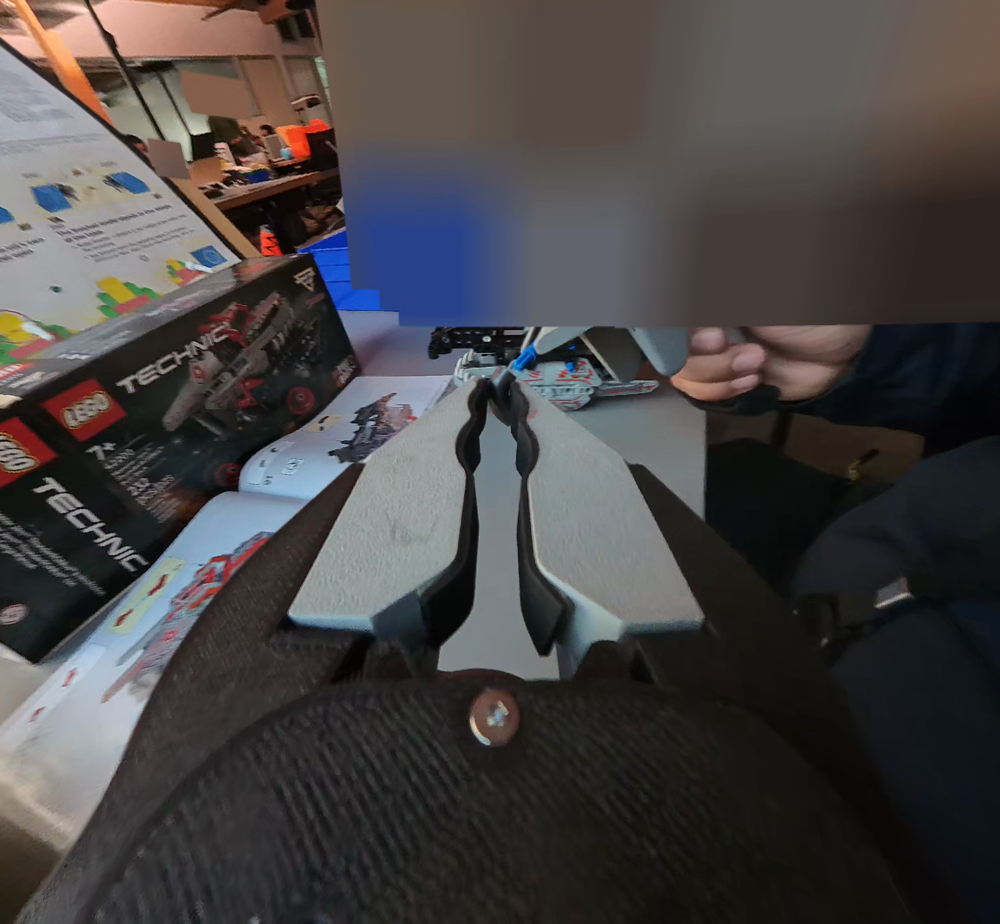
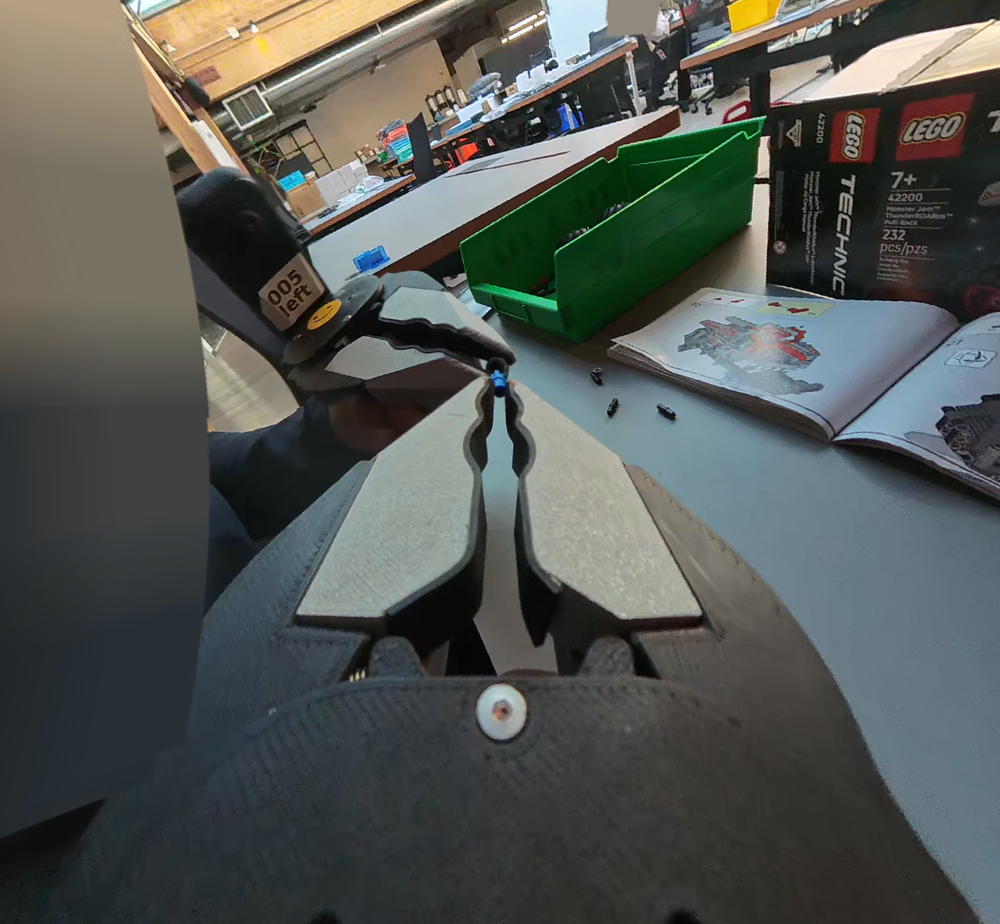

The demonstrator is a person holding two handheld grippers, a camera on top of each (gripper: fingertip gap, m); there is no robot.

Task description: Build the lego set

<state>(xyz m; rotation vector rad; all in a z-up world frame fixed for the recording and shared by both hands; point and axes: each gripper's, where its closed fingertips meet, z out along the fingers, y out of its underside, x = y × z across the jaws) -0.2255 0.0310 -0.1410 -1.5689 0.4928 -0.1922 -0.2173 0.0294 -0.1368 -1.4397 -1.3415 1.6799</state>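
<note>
Above table edge [image 2: 811, 546], both grippers tip to tip on blue pin [image 2: 498, 384]

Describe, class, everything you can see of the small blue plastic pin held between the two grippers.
The small blue plastic pin is a short, slender peg, glossy bright blue with a dark part at its upper end. It is held in the air above the grey table, roughly upright. The right gripper pinches its lower end between its dark ridged pads, while the left gripper closes on the dark upper end. In the left wrist view only a sliver of blue shows beyond the fingertips. Finer details are too small to tell.
</note>
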